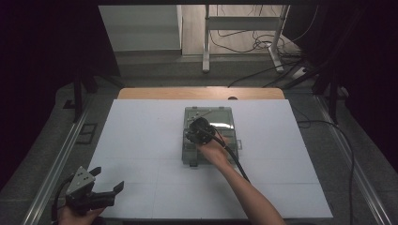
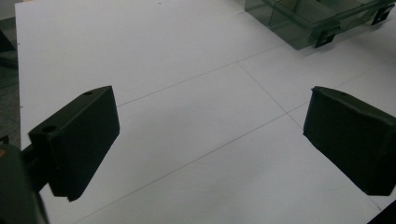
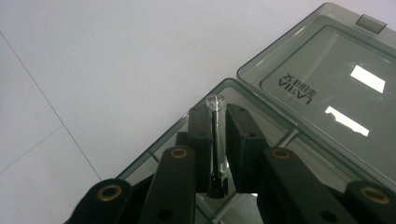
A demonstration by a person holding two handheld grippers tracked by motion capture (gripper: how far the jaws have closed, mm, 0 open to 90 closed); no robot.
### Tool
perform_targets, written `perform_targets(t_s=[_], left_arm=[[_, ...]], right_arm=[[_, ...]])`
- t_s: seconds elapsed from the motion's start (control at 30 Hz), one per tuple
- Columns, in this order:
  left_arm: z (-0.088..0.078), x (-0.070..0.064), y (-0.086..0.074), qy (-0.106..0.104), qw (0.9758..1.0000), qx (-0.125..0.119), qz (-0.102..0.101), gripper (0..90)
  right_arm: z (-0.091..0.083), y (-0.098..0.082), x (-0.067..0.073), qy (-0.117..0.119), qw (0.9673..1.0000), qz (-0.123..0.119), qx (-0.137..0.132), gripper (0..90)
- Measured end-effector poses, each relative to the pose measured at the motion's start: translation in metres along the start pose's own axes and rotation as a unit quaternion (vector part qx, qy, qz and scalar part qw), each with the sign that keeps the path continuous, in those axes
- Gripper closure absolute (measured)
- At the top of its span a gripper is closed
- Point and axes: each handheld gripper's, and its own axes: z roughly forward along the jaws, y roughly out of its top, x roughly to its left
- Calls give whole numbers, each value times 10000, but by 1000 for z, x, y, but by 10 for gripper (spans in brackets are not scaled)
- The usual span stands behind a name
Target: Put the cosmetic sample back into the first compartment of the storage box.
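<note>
tube held over open case

right gripper [image 3: 217,140] clenched on a clear tube [image 3: 216,135] above the open grey case [image 1: 233,140] mid-table; tube not yet set down, destination unclear. left gripper [image 2: 210,140] released, idle at the near left table [image 1: 141,140] corner.

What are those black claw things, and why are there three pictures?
A person holds a pinching tool in each hand. One camera looks down from above; one camera rides on each tool. The left gripper is open over the white table, holding nothing. The right gripper is over an open smoky see-through plastic box, pinching a thin clear tube between its jaws. The box's lid lies flipped back.
</note>
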Motion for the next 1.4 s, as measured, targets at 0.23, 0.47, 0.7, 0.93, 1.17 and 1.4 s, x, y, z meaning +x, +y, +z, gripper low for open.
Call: perform_targets(t_s=[0.23, 0.47, 0.7, 0.93, 1.17, 1.4], left_arm=[[0, 1, 0, -4, 10000, -7, -22, 44], [0, 1, 0, -24, 10000, -22, -44, 38], [0, 1, 0, -12, 10000, -6, -34, 39], [0, 1, 0, -17, 10000, -16, -48, 39], [0, 1, 0, -41, 10000, -3, -51, 32], [0, 1, 0, -48, 10000, -10, -54, 26]], right_arm=[[-4, 0, 2, -54, 10000, -41, -19, 712], [-10, -3, 7, -25, 9999, -165, -6, 633], [-18, -7, 8, 76, 9999, -132, 22, 561], [-28, -12, 6, 206, 9997, -91, 6, 520], [-36, -17, 8, 189, 9996, -184, 93, 468], [-47, -19, 10, 208, 9995, -215, 59, 337]])
